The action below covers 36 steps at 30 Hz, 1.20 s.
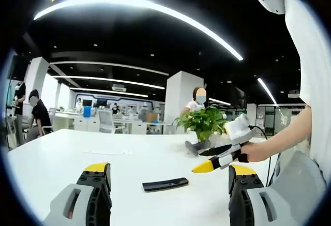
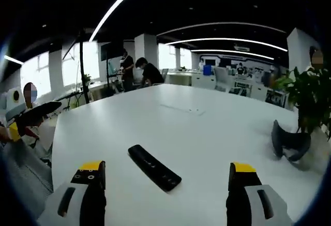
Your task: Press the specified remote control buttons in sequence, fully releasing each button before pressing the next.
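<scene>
A slim black remote (image 2: 154, 167) is lying flat on the white tabletop (image 2: 207, 133), low centre of frame, its buttons too small to make out. The left tool (image 1: 169, 184) and right tool (image 2: 163, 187) are both hovering spread wide, pinching nothing.

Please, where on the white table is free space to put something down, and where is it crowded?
The white table is bare beyond the black remote, toward the far edge and the left corner. Bare too is the strip between the remote and the dark object under the plant. The plant corner is crowded; in the left gripper view the right gripper hovers there.
</scene>
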### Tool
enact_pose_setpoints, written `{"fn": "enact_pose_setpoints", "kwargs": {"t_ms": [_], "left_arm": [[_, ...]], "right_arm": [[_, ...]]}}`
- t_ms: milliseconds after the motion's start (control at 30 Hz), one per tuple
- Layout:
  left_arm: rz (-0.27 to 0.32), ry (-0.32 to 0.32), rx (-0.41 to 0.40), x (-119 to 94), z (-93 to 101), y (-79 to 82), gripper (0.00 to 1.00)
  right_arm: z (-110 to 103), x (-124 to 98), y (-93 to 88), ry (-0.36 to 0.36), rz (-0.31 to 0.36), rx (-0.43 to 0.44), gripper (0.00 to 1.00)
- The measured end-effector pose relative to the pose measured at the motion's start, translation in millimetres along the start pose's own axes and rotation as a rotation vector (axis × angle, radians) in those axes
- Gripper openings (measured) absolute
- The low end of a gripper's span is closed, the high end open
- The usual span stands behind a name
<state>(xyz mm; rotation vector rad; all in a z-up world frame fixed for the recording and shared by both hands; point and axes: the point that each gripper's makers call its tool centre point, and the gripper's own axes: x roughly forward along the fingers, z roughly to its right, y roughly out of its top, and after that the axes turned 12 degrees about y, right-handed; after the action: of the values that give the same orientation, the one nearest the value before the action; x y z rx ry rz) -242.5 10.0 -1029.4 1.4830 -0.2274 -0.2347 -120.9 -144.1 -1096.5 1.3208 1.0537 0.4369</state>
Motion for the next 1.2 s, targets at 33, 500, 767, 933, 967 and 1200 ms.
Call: {"fn": "enact_pose_setpoints", "kwargs": {"t_ms": [33, 500, 767, 933, 967, 1200], "left_arm": [[0.000, 0.000, 0.001, 0.0, 0.2, 0.0, 0.98], [-0.009, 0.004, 0.010, -0.1, -0.4, -1.3, 0.98], [-0.010, 0.004, 0.010, -0.6, -0.5, -1.2, 0.98], [-0.008, 0.005, 0.015, -1.2, -0.9, -0.3, 0.98], [-0.007, 0.005, 0.015, -1.3, -0.9, -0.2, 0.98], [-0.008, 0.004, 0.022, -1.7, -0.5, -0.1, 0.98]], "right_arm": [[-2.5, -3.3, 1.4, 0.000, 0.003, -0.005, 0.99], [-41.5, -52.1, 11.6, -0.035, 0.020, -0.096, 0.99], [-56.9, -79.5, 5.6, -0.074, 0.022, -0.094, 0.99], [-62.3, -97.6, 5.1, -0.111, 0.061, -0.062, 0.99], [-63.2, -101.9, 5.3, -0.123, 0.076, -0.064, 0.99], [-68.1, -116.4, 2.1, -0.158, 0.101, -0.066, 0.99]]}}
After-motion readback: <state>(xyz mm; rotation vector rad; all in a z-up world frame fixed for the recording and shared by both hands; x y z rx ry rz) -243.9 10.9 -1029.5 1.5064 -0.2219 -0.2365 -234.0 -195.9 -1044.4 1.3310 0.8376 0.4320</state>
